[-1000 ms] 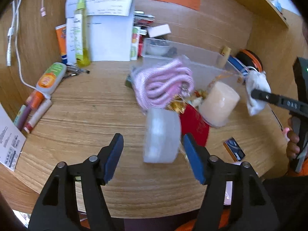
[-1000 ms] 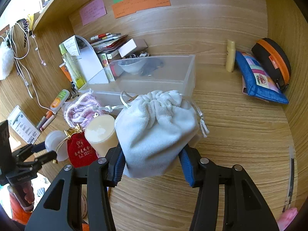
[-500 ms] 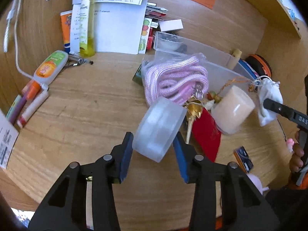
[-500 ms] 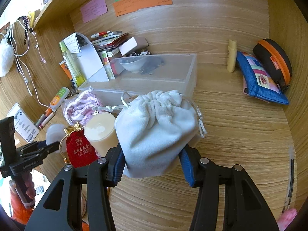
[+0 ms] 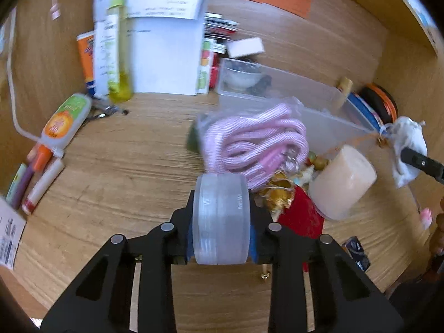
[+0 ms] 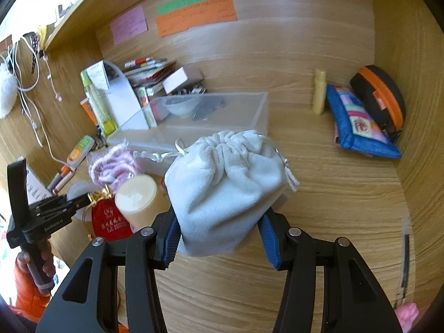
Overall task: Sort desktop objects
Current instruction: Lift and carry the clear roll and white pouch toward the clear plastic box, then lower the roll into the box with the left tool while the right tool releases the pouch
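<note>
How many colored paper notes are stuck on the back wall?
3, all side by side on the wall under the shelf: a pink note on the left, a green note to its right, and a long orange note just below the green one. More may be out of view.

White velvet pouch (image 6: 227,191); pink-and-white striped cord (image 5: 255,141); red bag (image 5: 301,216); cream candle (image 5: 342,181).

Orange note (image 6: 196,16), pink note (image 6: 128,24), white cables (image 6: 26,94)
</note>
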### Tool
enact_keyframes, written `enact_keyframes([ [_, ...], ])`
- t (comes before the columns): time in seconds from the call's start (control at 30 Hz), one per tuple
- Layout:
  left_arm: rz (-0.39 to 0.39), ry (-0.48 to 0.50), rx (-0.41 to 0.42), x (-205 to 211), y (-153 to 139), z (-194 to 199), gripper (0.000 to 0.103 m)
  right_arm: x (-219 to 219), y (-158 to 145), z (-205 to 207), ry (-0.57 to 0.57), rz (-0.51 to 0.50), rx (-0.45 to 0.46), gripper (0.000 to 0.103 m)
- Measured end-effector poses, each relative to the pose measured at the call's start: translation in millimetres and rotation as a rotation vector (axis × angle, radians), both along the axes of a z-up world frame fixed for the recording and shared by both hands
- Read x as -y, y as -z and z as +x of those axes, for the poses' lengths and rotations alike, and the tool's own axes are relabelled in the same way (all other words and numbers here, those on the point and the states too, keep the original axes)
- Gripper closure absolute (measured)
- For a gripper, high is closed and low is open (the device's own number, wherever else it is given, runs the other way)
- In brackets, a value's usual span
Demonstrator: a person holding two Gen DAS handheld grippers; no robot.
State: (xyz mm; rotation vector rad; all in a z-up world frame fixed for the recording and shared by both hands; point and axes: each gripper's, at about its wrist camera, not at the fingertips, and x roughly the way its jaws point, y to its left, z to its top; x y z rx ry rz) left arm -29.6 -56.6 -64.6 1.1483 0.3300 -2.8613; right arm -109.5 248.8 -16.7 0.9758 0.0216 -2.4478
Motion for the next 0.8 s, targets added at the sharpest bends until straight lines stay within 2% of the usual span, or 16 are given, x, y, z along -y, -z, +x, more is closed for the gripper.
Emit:
enact_keyframes([
  [0.13, 0.067, -0.028, -0.037, 12.4, -13.7, 5.2, 0.074, -2.4, -11.3, -4.5, 0.012, -0.006, -0.036, 0.056],
  [0.37, 0.056, -0.030, -0.110, 12.4, -45.4, 1.4, 0.074, 1.4, -25.1, -15.4, 0.008, -0.034, -0.068, 0.056],
  [0.57, 0.062, -0.012, -0.144, 11.6, -66.5, -11.5, 0.074, 9.3, -37.3, -22.9, -0.008, -0.045, -0.106, 0.056],
  [0.8, 0.073, 0.028, -0.160, 9.3, -85.4, -36.5, 0.074, 20.0, -41.3, -38.0, -0.050, -0.056, -0.100, 0.056],
])
